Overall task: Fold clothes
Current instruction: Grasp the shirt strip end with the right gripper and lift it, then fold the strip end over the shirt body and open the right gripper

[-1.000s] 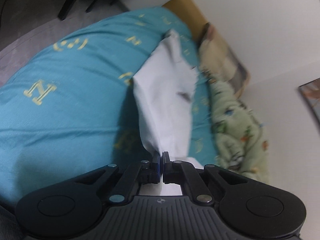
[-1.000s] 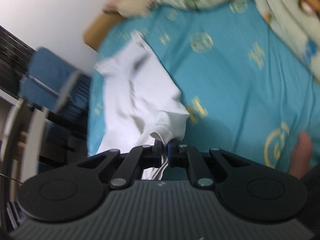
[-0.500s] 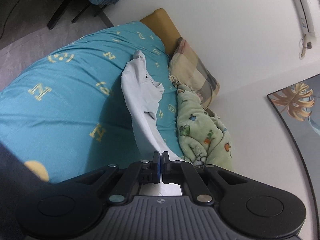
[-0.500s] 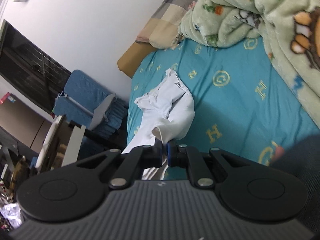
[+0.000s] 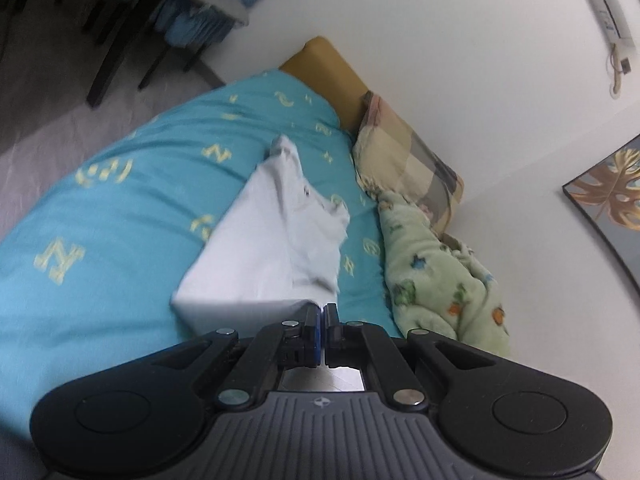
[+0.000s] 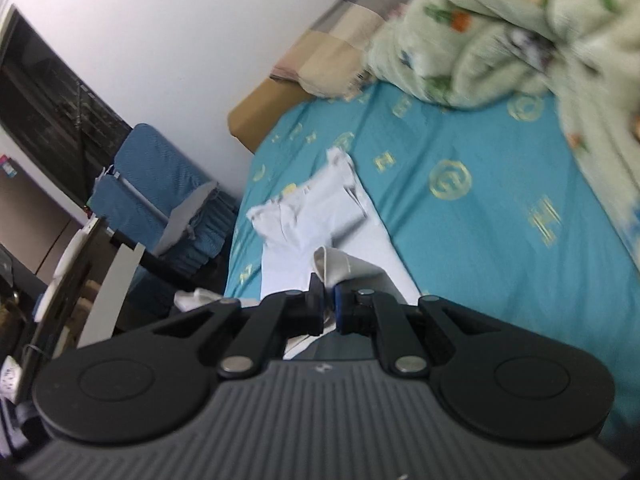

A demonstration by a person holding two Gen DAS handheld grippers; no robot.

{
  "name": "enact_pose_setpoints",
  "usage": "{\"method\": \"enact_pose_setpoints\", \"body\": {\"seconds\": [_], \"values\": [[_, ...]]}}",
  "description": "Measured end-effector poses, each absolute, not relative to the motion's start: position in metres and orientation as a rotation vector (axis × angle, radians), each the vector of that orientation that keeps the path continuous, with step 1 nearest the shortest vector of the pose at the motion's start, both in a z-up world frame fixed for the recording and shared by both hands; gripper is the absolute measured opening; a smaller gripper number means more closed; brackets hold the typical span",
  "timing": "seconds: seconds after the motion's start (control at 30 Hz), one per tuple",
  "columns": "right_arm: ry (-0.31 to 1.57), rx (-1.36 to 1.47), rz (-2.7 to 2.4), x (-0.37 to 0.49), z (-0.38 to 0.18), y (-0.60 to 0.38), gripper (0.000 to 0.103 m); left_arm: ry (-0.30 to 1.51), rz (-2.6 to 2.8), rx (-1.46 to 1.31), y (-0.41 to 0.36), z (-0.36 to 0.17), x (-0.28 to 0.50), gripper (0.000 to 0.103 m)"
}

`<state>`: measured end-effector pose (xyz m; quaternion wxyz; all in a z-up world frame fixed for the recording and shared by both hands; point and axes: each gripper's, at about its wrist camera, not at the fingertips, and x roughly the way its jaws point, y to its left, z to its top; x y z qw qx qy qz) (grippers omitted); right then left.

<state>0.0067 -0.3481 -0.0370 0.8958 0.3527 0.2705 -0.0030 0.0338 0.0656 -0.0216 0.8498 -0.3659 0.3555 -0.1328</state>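
Jaws of the left gripper (image 5: 322, 309) pinched tight on a corner of the white cotton garment (image 5: 276, 236); jaws of the right gripper (image 6: 328, 300) nearly closed, clamping a bunched hem fold of the same cloth.

Changed since half a second ago: hung then as a narrow twisted rope from the left pinch, spread now into a broad, fairly flat sheet with a straight near edge running leftward from that pinch. Both pinches unaltered; blur in both views, so the cloth judged mid-swing. Likely meaning for the task: shaking-out and opening done or nearly so, laying flat on the bed next, no fold made yet.

Place, taken from the teal bedsheet with yellow letter motifs (image 5: 120, 220): garment over its middle, near end lifted clear at the grippers, far end trailing down onto the sheet towards the head of the bed. Beyond the sheet's right side, a crumpled pale-green fleece blanket with cartoon prints (image 5: 436, 272), apart from the garment; past that, a checked beige pillow (image 5: 408, 172) against the wall.

Look of the garment: thin, limp, plain white, a small dark mark near the far end, that end rumpled with a sleeve-like flap; in the right view, a rolled edge curling just above the jaws.
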Motion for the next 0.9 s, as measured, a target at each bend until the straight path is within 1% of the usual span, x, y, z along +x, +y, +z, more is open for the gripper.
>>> {"method": "enact_pose_setpoints", "body": {"seconds": [0.13,0.3,0.43,0.57,0.73,0.8,0.83,0.87,0.9], "values": [[0.507,0.650,0.001,0.060,-0.044,-0.345,0.008,0.670,-0.269,-0.678,0.049,-0.025,0.086,0.001],[0.413,0.548,0.006,0.113,-0.062,-0.343,0.008,0.518,-0.293,-0.451,0.023,-0.035,0.128,0.001],[0.396,0.427,0.011,0.153,-0.085,-0.332,0.009,0.482,-0.282,-0.370,0.013,-0.057,0.165,0.001],[0.413,0.315,0.007,0.189,-0.108,-0.319,0.009,0.509,-0.265,-0.321,0.011,-0.082,0.202,0.001],[0.482,0.257,-0.019,0.217,-0.134,-0.310,0.010,0.577,-0.244,-0.251,0.006,-0.125,0.235,0.002],[0.533,0.274,-0.030,0.224,-0.144,-0.310,0.011,0.609,-0.244,-0.229,0.004,-0.137,0.240,0.002],[0.560,0.293,-0.037,0.227,-0.147,-0.311,0.016,0.617,-0.244,-0.217,0.003,-0.139,0.241,0.005],[0.580,0.306,-0.043,0.228,-0.147,-0.312,0.021,0.618,-0.241,-0.208,0.003,-0.140,0.241,0.014],[0.586,0.312,-0.034,0.228,-0.146,-0.313,0.045,0.620,-0.239,-0.199,0.003,-0.140,0.241,0.023]]}}
